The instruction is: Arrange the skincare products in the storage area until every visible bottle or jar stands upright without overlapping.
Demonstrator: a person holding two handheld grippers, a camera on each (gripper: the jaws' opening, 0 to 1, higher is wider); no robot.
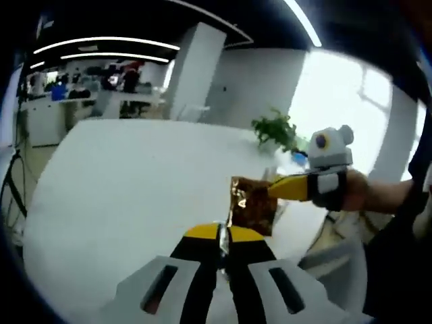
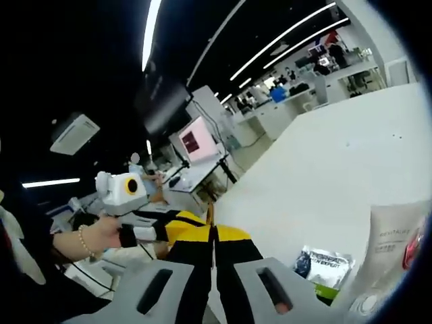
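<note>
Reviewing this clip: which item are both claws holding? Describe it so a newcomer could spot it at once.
In the left gripper view, start at the white table, then look just above the left claw. The sachet is there, with the right claw at its far edge. It is the lone glossy brown-gold foil square against plain white.

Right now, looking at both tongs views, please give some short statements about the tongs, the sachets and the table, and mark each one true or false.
1. The left tongs are shut on the shiny brown-gold foil sachet. True.
2. The right tongs touch that same sachet from the other side. True.
3. The large table is black. False: it is white.
4. A dark blue-and-white printed sachet lies on the table beside a pale beige pouch. True.
5. The brown-gold sachet lies flat on the table. False: it is held up above it.
</note>
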